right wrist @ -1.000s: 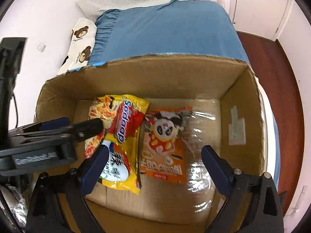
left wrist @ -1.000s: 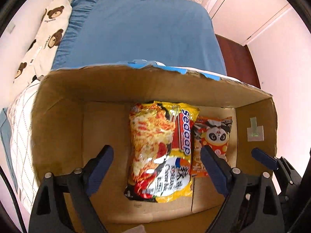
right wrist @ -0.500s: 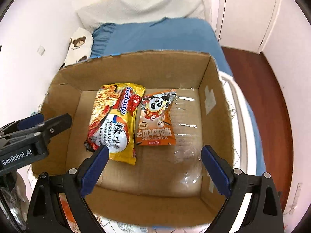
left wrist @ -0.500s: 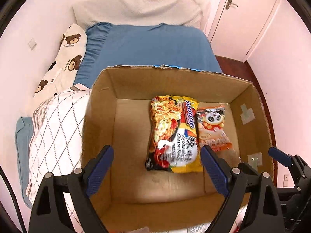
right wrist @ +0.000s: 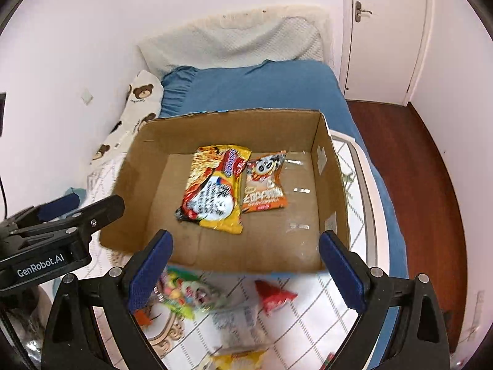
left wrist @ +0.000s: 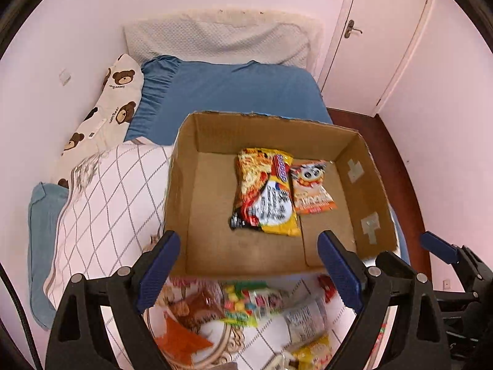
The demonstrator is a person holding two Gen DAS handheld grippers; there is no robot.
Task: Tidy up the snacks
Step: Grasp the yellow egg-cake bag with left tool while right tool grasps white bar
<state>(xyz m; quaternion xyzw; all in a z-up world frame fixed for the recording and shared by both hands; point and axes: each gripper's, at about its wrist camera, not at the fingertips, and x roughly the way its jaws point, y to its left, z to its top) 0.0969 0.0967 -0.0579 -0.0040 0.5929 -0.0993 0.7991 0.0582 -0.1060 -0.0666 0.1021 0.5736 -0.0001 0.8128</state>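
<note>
- The left tool (left wrist: 248,269) hangs spread wide above the near edge of the cardboard box (left wrist: 197,135), gripping nothing
- The right tool (right wrist: 245,266) is likewise spread and empty over the box's near wall
- Inside the box, a yellow noodle packet (left wrist: 265,192) lies flat, with an orange panda snack bag (left wrist: 311,186) just beside it on the right, edges touching
- More loose snacks (left wrist: 243,305) lie blurred on the checked quilt (left wrist: 101,191) in front of the box
- The box sits on the bed (left wrist: 228,89)
</note>
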